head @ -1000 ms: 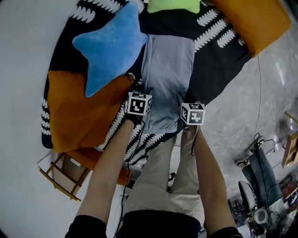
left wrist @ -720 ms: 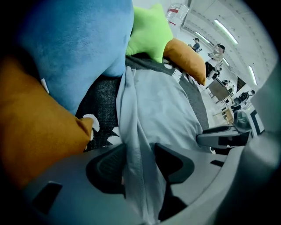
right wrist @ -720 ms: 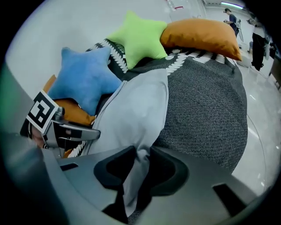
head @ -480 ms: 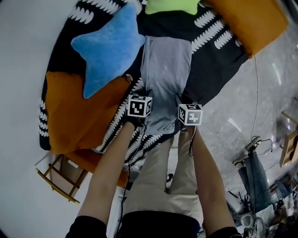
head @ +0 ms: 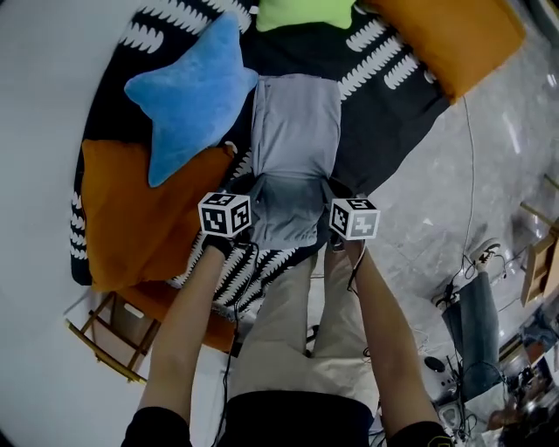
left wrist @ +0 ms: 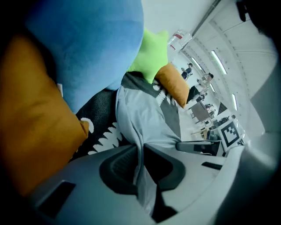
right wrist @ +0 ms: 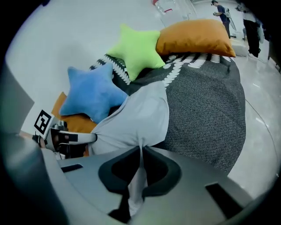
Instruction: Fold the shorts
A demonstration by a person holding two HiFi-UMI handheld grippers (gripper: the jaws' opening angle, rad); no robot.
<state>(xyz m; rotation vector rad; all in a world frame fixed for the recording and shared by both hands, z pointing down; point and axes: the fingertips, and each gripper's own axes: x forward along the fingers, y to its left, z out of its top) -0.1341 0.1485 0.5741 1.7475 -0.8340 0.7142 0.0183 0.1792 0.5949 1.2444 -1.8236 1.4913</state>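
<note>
Grasp step: left gripper (left wrist: 140, 165) and right gripper (right wrist: 141, 169), jaws just closed, each pinch a near corner of the shorts (head: 295, 131); next we should carry this edge across to the far end.

Shorts (head: 295, 131): plain light grey. Cover (head: 393, 113): black/dark grey, white feather-like stripes. Star cushion (head: 188, 92) blue, second star cushion (head: 301, 10) lime green. Near cushion (head: 131, 209) and far cushion (head: 450, 35): plain orange.

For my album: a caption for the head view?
Left hand-held gripper, jaws just closed, and right hand-held gripper pinch the grey shorts' near edge.
</note>
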